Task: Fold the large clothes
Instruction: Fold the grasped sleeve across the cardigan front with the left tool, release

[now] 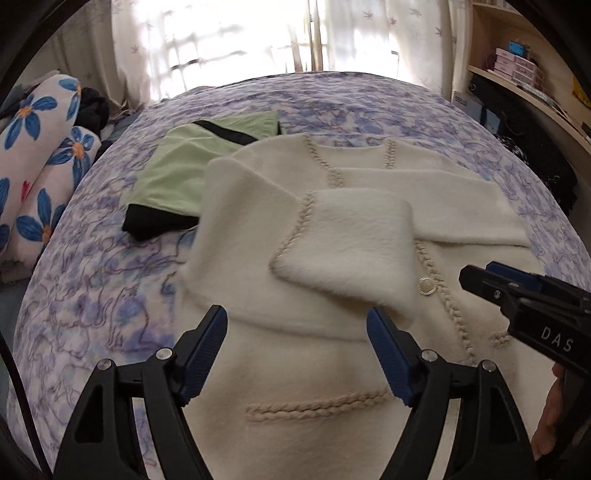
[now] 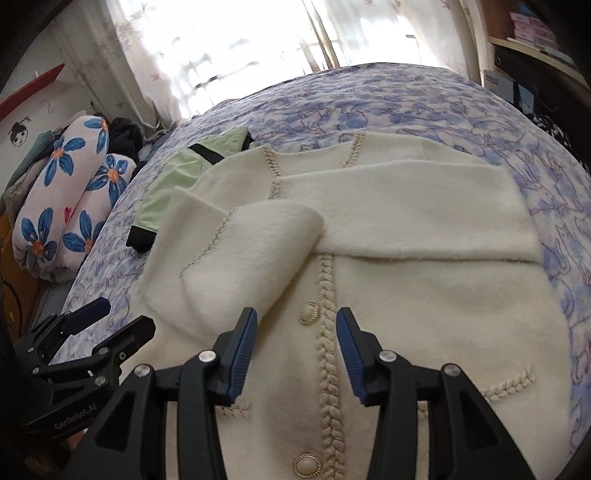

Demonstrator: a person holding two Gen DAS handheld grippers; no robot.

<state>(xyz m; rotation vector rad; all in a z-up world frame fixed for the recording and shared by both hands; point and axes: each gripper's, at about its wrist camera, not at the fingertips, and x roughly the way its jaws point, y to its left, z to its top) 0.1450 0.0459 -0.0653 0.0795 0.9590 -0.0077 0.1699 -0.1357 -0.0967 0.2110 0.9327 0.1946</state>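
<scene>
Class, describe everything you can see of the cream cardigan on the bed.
The cream cardigan looks fluffy, with braided trim along its front edge, neckline and pockets, and pearl-like buttons. It lies flat, front up, on the floral bedspread, both sleeves folded across the chest. One shoulder overlaps a green garment. Neither pair of tongs grips it.

Sunlit curtained window (image 1: 258,33) behind floral-sheeted bed (image 1: 369,96); shelves (image 1: 517,66) at right.

Cardigan (image 1: 332,229) on bed (image 1: 110,295) (folded garment (image 1: 177,173) behind-left, partly under).
</scene>
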